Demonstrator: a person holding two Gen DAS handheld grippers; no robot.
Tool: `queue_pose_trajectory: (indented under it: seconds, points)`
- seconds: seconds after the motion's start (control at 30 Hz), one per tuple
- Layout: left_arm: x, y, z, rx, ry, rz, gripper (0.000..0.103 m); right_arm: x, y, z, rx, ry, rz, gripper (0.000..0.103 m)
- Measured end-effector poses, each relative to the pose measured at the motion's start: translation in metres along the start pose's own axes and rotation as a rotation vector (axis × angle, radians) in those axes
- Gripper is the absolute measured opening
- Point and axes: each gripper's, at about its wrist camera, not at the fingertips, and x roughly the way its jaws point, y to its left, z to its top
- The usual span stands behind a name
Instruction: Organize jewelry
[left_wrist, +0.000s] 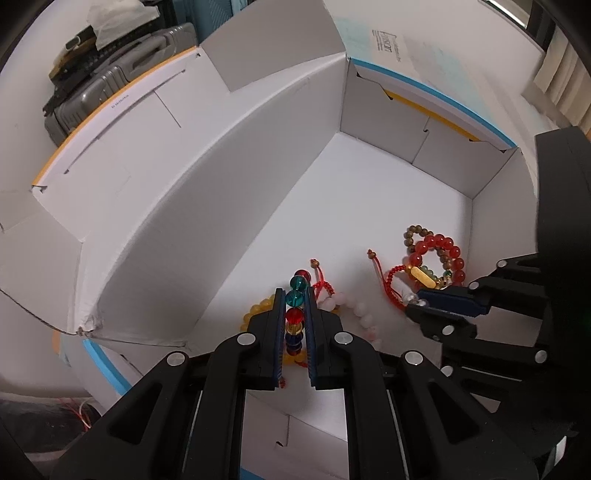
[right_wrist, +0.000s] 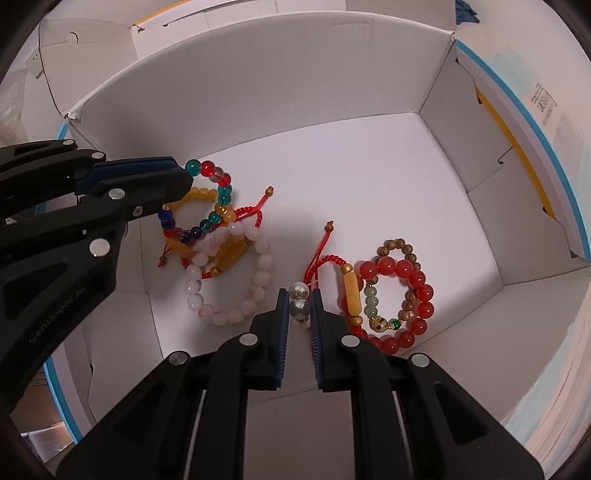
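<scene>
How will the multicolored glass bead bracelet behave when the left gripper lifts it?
Likely floppy: the multicolored glass bead bracelet is a loose strung loop, so it should dangle from the left gripper. Its smooth round beads may slip. It overlaps the yellow bead bracelet, so it might snag.

The left gripper (left_wrist: 294, 306) reaches up from the bottom centre of its own view, its two black fingers with blue pads nearly parallel and drawn close together, pinching a strand of coloured beads (left_wrist: 295, 314) between them; in the right wrist view it enters from the left edge, pointing rightward. The right gripper (right_wrist: 300, 304) rises from the bottom centre of its own view, its jaws narrowed on a short run of pearly beads (right_wrist: 299, 301); in the left wrist view it comes in from the right edge, angled leftward.
</scene>
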Motion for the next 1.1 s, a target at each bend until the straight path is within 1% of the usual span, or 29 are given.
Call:
queue_pose_trajectory:
  seconds: [0.07,0.1,0.13,0.2,0.23,0.27,0.3,0.33,0.37,0.4,0.43,0.47,0.57,0.67,0.7,0.73,0.77,0.9,1.0,1.03,1.1]
  points:
    - [-0.003,0.000,-0.001,0.004,-0.018,0.009,0.011,-0.003,-0.001,-0.001,-0.001,-0.014,0.001,0.013]
    - [-0.007,0.000,-0.002,0.001,-0.031,0.015,0.011,-0.004,-0.001,-0.003,0.000,-0.021,-0.001,0.017]
    - [-0.010,0.001,-0.002,-0.002,-0.043,0.016,0.011,-0.006,-0.001,-0.004,0.001,-0.029,-0.002,0.025]
    - [-0.015,0.001,-0.003,-0.013,-0.060,0.014,0.011,-0.010,-0.001,-0.008,-0.001,-0.048,-0.004,0.036]
    - [-0.017,0.001,-0.003,-0.012,-0.067,0.021,0.012,-0.012,-0.001,-0.010,0.002,-0.057,-0.009,0.037]
    - [-0.020,0.000,-0.004,-0.012,-0.076,0.030,0.015,-0.015,-0.001,-0.012,0.005,-0.067,-0.011,0.038]
    - [-0.024,0.001,-0.005,-0.018,-0.089,0.037,0.018,-0.018,-0.001,-0.014,0.007,-0.077,-0.011,0.043]
    - [-0.028,0.002,-0.006,-0.026,-0.096,0.037,0.025,-0.023,-0.001,-0.016,0.008,-0.098,-0.010,0.051]
    - [-0.033,0.005,-0.007,-0.040,-0.107,0.038,0.033,-0.028,-0.001,-0.019,0.011,-0.121,-0.011,0.054]
    - [-0.039,0.007,-0.008,-0.053,-0.124,0.045,0.037,-0.032,0.000,-0.021,0.012,-0.135,-0.022,0.059]
    - [-0.043,0.008,-0.009,-0.059,-0.136,0.052,0.046,-0.037,0.000,-0.023,0.010,-0.146,-0.035,0.059]
    - [-0.049,0.009,-0.010,-0.064,-0.153,0.064,0.050,-0.042,0.000,-0.026,0.005,-0.155,-0.038,0.059]
    - [-0.060,0.012,-0.014,-0.077,-0.173,0.070,0.053,-0.056,-0.001,-0.033,0.003,-0.184,-0.049,0.060]
    - [-0.067,0.011,-0.020,-0.084,-0.185,0.078,0.060,-0.067,-0.005,-0.036,0.015,-0.208,-0.044,0.063]
    - [-0.068,0.011,-0.022,-0.091,-0.187,0.080,0.061,-0.072,-0.007,-0.038,0.025,-0.221,-0.041,0.065]
    - [-0.069,0.011,-0.024,-0.097,-0.190,0.080,0.064,-0.075,-0.007,-0.032,0.029,-0.228,-0.039,0.068]
    - [-0.070,0.010,-0.027,-0.100,-0.193,0.082,0.068,-0.081,-0.009,-0.034,0.035,-0.243,-0.036,0.069]
    - [-0.080,0.010,-0.038,-0.125,-0.216,0.082,0.077,-0.095,-0.011,-0.042,0.048,-0.290,-0.034,0.081]
    - [-0.092,0.008,-0.045,-0.129,-0.251,0.080,0.089,-0.105,-0.013,-0.048,0.052,-0.317,-0.032,0.087]
    - [-0.097,0.007,-0.047,-0.132,-0.267,0.082,0.095,-0.108,-0.014,-0.050,0.058,-0.328,-0.026,0.090]
    - [-0.105,0.008,-0.052,-0.149,-0.289,0.076,0.097,-0.119,-0.016,-0.057,0.077,-0.363,-0.021,0.095]
